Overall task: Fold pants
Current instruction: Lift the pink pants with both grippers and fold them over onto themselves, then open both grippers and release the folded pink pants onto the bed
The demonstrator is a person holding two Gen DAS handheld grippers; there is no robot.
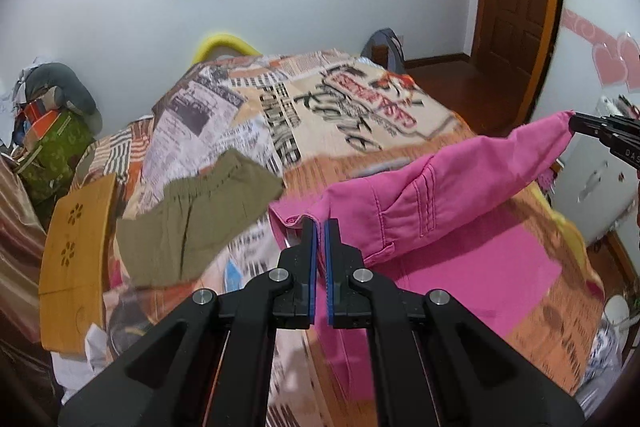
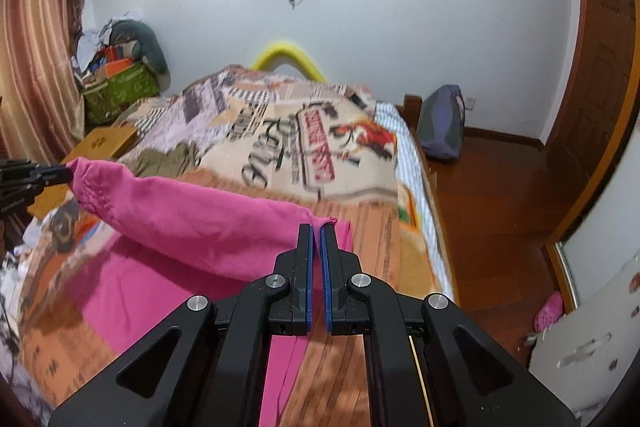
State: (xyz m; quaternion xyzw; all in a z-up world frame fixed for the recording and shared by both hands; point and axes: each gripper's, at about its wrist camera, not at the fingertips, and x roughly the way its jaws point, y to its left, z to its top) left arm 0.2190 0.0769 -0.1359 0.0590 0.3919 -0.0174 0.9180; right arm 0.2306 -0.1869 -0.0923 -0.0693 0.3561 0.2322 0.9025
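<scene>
Pants stretched between left tongs and right tongs, above bed, shorts left

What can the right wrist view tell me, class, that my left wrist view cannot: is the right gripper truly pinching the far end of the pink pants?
Observer: Yes. The right gripper has its fingers almost closed on a frayed hem corner of the pink pants, and that end is lifted off the bed.
Operator: Is anything on the floor past that side of the bed?
Observer: Something pink, probably a slipper, lies on the wooden floor next to a white cabinet.
</scene>
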